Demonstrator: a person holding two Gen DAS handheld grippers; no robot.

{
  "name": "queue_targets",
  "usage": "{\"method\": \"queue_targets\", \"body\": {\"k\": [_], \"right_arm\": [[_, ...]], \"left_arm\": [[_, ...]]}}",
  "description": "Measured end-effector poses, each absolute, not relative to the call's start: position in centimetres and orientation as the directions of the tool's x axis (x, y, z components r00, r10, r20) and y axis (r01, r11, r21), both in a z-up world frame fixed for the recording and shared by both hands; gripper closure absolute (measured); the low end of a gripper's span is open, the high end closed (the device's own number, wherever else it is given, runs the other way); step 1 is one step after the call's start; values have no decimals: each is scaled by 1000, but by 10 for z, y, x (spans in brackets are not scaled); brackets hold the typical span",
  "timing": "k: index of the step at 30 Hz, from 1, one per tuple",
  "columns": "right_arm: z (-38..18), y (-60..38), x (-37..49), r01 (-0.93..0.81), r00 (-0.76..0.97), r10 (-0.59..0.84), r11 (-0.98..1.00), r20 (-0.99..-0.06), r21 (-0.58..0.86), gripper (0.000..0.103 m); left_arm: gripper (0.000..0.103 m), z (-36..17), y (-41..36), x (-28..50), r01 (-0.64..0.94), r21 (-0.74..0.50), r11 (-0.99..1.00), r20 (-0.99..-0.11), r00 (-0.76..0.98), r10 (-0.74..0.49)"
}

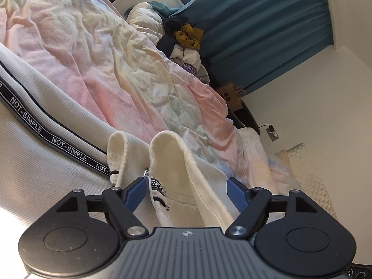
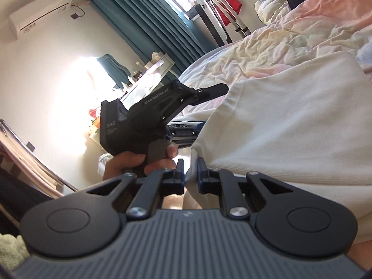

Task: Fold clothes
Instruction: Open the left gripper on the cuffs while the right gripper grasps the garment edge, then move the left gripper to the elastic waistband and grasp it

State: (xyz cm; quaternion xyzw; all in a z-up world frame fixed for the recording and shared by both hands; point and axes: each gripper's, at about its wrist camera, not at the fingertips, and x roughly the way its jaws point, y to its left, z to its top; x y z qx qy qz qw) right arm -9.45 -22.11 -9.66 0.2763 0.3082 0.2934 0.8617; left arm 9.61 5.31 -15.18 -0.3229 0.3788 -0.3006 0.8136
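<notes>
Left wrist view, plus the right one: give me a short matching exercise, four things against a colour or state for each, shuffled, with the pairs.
Things:
1. curtain
2. white garment
3. left tool
4. air conditioner

Colours or states:
A. mounted high on the wall
B. teal
C. black band reading NOT-SIMPLE
D. wide apart around a fold of cloth

Pairs: 1-B, 2-C, 3-D, 4-A

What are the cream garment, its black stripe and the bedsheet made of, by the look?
Cream garment: thick matte knit, probably cotton fleece; fine ribbing and stitched hems show. Black stripe: woven tape, it seems, lettered NOT-SIMPLE in white. Bedsheet: thin soft cloth, pastel tie-dye, finely creased; fibre unclear.
</notes>
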Motion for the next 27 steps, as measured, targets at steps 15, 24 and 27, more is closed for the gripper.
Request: {"method": "queue_targets", "body": {"k": [15, 24, 27], "right_arm": [[-99, -198, -97, -379, 623, 652, 735, -433, 562, 89], [-105, -160, -86, -408, 626, 626, 771, -465, 488, 89], [-118, -150, -78, -389, 610, 599, 797, -518, 463, 89]], "left_arm": [[91, -151, 25, 91, 253, -617, 746, -528, 570, -630], [91, -141, 45, 102, 247, -601, 760, -544, 570, -616], [90, -160, 44, 107, 224, -575, 787, -596, 544, -591]]}}
